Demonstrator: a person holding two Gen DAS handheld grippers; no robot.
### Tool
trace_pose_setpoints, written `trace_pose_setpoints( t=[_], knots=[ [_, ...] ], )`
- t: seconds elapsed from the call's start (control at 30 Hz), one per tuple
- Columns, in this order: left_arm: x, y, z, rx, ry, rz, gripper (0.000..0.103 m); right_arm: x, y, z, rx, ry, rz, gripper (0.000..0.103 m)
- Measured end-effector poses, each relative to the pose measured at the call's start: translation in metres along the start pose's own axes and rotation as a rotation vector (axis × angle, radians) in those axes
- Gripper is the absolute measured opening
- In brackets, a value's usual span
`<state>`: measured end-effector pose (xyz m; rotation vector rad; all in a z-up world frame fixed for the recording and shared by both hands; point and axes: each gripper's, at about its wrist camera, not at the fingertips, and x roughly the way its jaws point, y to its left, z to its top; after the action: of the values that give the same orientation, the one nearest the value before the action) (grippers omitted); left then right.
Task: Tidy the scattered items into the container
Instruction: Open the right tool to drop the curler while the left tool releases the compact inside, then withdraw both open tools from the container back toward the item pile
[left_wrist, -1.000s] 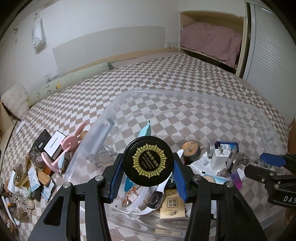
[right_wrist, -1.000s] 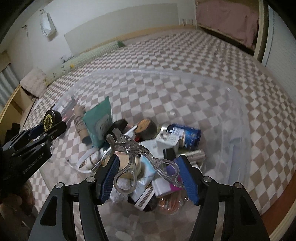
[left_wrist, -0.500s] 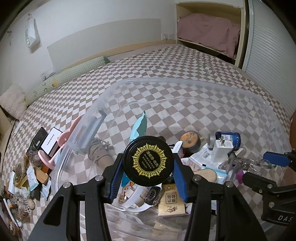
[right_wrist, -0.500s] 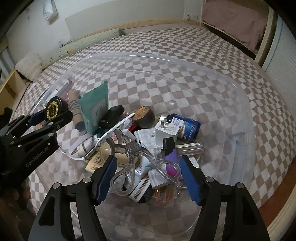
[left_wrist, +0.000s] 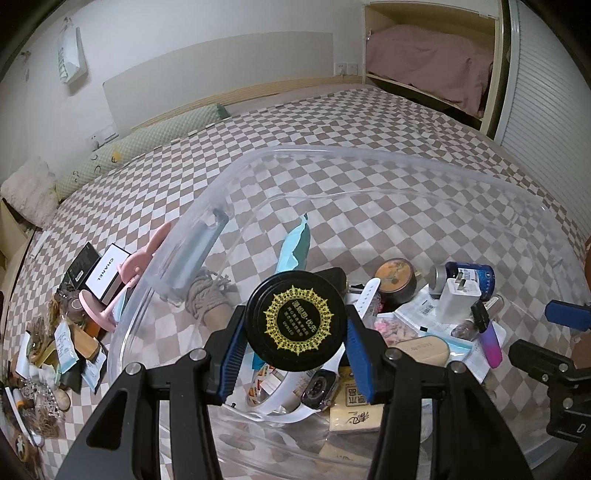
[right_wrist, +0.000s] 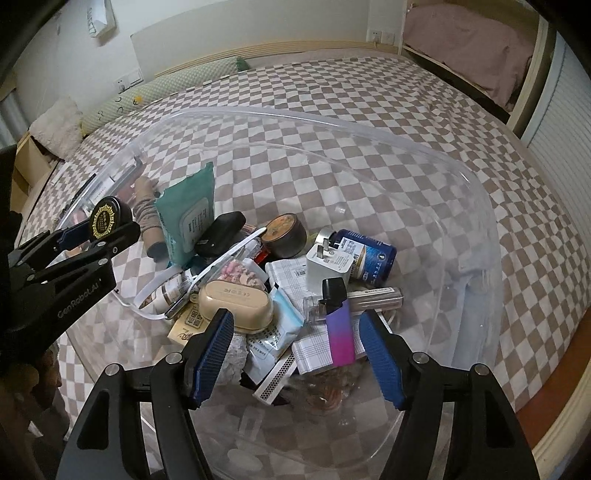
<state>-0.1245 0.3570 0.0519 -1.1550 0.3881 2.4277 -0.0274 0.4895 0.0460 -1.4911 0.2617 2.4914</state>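
The left gripper (left_wrist: 295, 334) pinches a round black jar (left_wrist: 296, 320) over the clear tub (right_wrist: 476, 206) — likely ready to drop it in. The right gripper (right_wrist: 295, 354) hangs above the pile with jaws spread, holding nothing. The tub holds a charger (right_wrist: 327, 267), wipes (right_wrist: 186, 221) and more — other bits (left_wrist: 70, 339) lie on the bed (left_wrist: 332, 122).

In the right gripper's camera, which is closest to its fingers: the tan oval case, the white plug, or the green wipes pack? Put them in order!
From the right gripper:
1. Tan oval case, just by its left finger.
2. White plug, middle of the bin.
3. Green wipes pack, far left.
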Motion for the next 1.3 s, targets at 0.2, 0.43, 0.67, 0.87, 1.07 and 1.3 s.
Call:
trace_pose_setpoints(
  t=[0.2, 0.43, 0.67, 0.87, 1.07, 1.3],
  knots=[
    [0.001, -0.002, 0.0, 0.003, 0.01, 0.004, 0.05, -0.001, 0.003, 0.0, -0.014, -0.005, -0.002, 0.071],
    [-0.006, 0.0, 0.0, -0.008, -0.019, 0.027, 0.081, -0.002, 0.003, -0.001, -0.007, -0.012, 0.001, 0.071],
    [-0.014, 0.003, -0.002, -0.007, -0.031, 0.024, 0.081, -0.005, 0.002, -0.002, 0.002, -0.019, 0.006, 0.071],
    [-0.022, 0.008, -0.005, -0.008, -0.037, 0.018, 0.081, -0.009, 0.002, -0.002, 0.008, -0.03, 0.008, 0.071],
    [-0.033, 0.019, -0.007, -0.025, -0.053, 0.026, 0.081, -0.015, 0.013, -0.001, 0.004, -0.077, -0.003, 0.071],
    [-0.053, 0.047, -0.019, -0.054, -0.072, 0.032, 0.081, -0.023, 0.027, 0.001, -0.001, -0.133, -0.018, 0.071]
  ],
)
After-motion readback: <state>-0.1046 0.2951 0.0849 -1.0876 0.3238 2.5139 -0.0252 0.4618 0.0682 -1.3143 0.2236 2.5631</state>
